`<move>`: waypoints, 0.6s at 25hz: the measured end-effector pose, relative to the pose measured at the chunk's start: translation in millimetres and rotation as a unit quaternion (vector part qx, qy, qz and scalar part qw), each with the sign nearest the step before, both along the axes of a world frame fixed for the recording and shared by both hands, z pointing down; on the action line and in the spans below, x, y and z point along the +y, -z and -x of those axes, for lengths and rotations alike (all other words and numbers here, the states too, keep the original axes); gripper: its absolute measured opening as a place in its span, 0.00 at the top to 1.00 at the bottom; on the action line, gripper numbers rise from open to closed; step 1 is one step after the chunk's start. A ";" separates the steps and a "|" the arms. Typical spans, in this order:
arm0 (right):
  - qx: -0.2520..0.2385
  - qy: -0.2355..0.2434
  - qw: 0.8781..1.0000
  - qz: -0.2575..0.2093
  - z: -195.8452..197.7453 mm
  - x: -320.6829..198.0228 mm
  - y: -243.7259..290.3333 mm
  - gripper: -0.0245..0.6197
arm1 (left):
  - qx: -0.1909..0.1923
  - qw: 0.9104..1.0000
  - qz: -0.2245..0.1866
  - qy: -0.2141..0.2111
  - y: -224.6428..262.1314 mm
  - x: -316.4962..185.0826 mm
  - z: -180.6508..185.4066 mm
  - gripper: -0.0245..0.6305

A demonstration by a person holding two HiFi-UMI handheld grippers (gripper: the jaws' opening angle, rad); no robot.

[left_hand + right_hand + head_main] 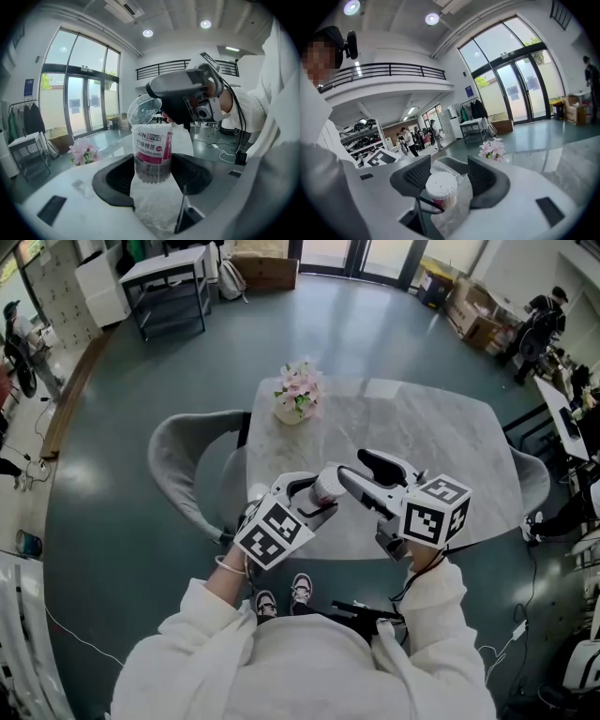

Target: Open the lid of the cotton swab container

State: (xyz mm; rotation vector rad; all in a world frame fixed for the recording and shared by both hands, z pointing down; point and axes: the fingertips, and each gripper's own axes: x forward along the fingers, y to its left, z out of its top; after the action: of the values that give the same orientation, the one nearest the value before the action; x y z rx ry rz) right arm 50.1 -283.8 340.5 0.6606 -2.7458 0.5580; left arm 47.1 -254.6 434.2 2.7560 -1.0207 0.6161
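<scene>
Opening step, nearly complete. My left gripper (152, 177) is clenched on the upright swab container (152, 152). Its clear lid (144, 108) stands tilted up, swabs exposed. My right gripper (449, 176), jaws apart, hovers just above. Next, I judge: press the lid fully back, gently.

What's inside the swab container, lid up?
Cotton swabs: white tips fill the open top of the cotton swab container; lower ends show through its clear wall. The label hides their middles.

The left gripper (314, 499) and right gripper (364, 474) meet at a container (330, 483) above the table's (450, 437) near edge. Flowers (300, 390) stand at its far left.
</scene>
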 end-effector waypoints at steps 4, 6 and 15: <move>-0.004 -0.016 1.000 -0.011 -2.8 -8.5 3.9 0.50 | 0.007 1.000 0.000 -0.013 -2.5 4.6 -4.1 0.59; -0.007 -0.025 1.000 -0.013 -5.3 -13.8 5.5 0.50 | 0.011 1.000 -0.001 -0.019 -3.6 6.8 -5.4 0.59; 0.009 -0.052 0.998 -0.034 -6.9 -39.1 9.3 0.50 | 0.036 0.998 -0.015 -0.042 1.4 16.0 -6.1 0.59</move>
State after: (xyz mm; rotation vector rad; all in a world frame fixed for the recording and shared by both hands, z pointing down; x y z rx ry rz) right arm 57.0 -322.9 331.3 0.8233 -2.7372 0.4808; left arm 53.2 -238.6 432.8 2.8367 -0.9096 0.5135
